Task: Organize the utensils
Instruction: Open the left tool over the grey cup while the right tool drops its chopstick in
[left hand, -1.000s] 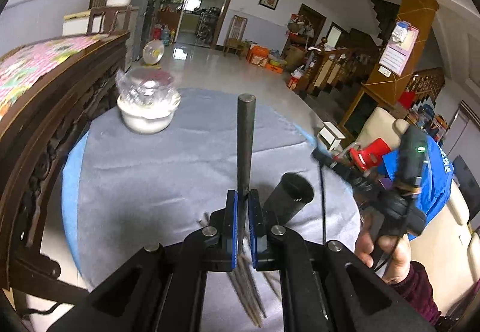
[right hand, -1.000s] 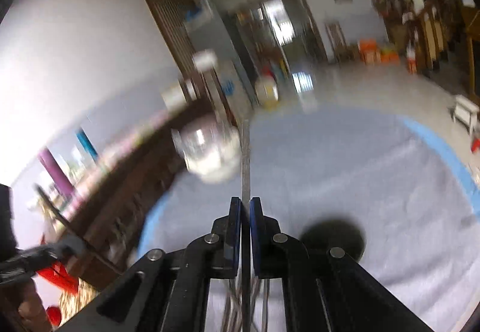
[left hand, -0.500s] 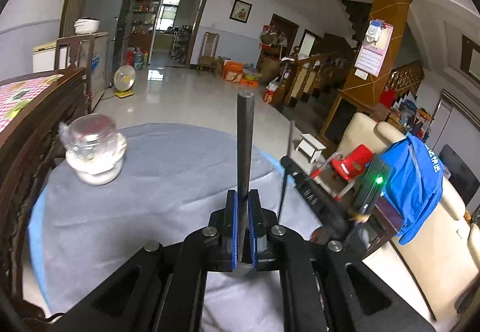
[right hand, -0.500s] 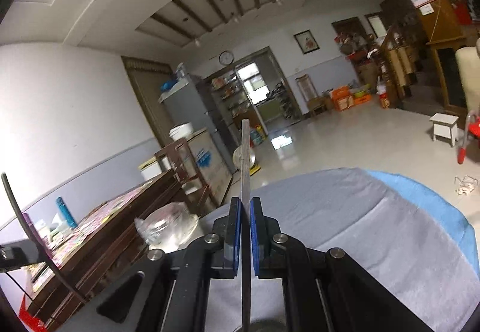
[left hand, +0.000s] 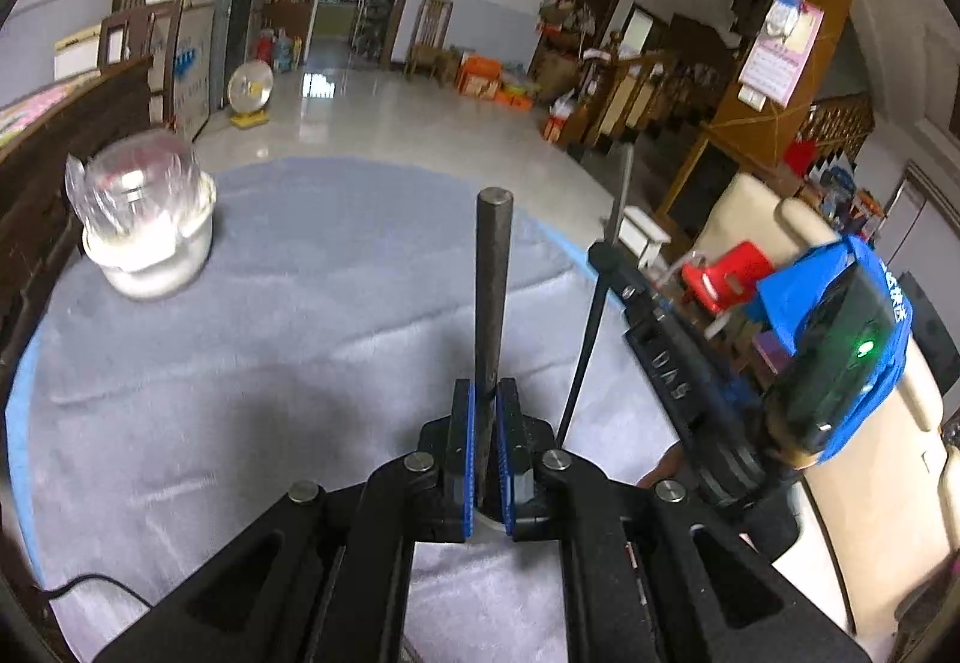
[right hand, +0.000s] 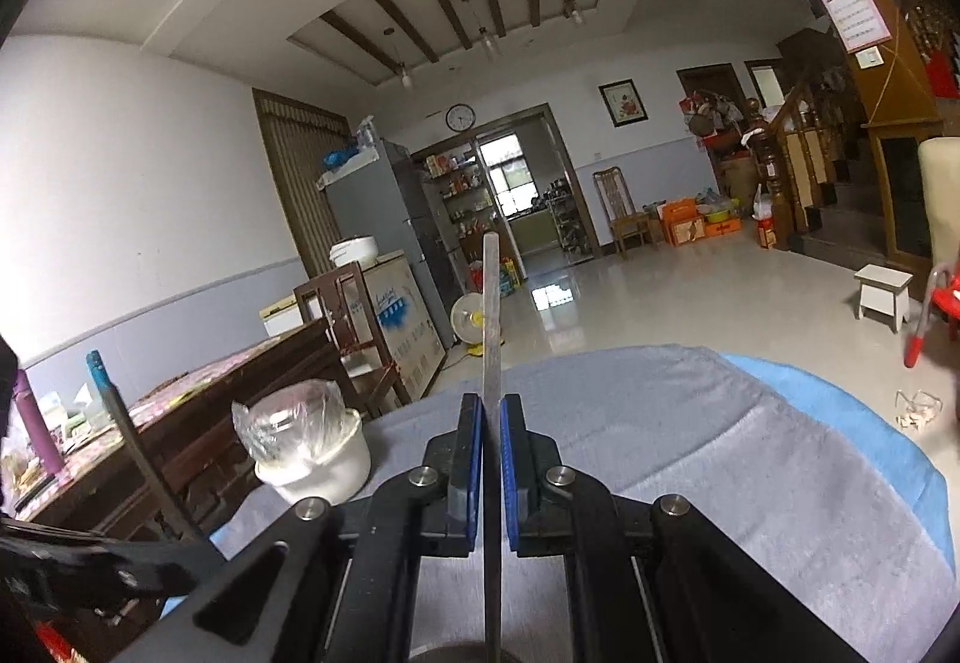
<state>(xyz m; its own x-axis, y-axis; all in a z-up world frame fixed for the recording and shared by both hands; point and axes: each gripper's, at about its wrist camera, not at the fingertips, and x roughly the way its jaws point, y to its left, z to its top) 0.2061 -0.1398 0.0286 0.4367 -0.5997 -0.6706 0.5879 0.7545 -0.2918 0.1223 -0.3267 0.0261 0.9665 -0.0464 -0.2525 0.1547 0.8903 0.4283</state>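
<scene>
My blue-padded grippers (left hand: 487, 444) hold dark and silver utensils over grey cloth (left hand: 270, 363) beside a white bowl (left hand: 150, 255).

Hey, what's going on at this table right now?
A person is sorting utensils with a handheld gripper in each hand. The left gripper is shut on a dark round utensil handle; the right gripper is shut on a thin flat metal utensil. Both are held above the grey tablecloth, where a white bowl wrapped in plastic sits.
</scene>
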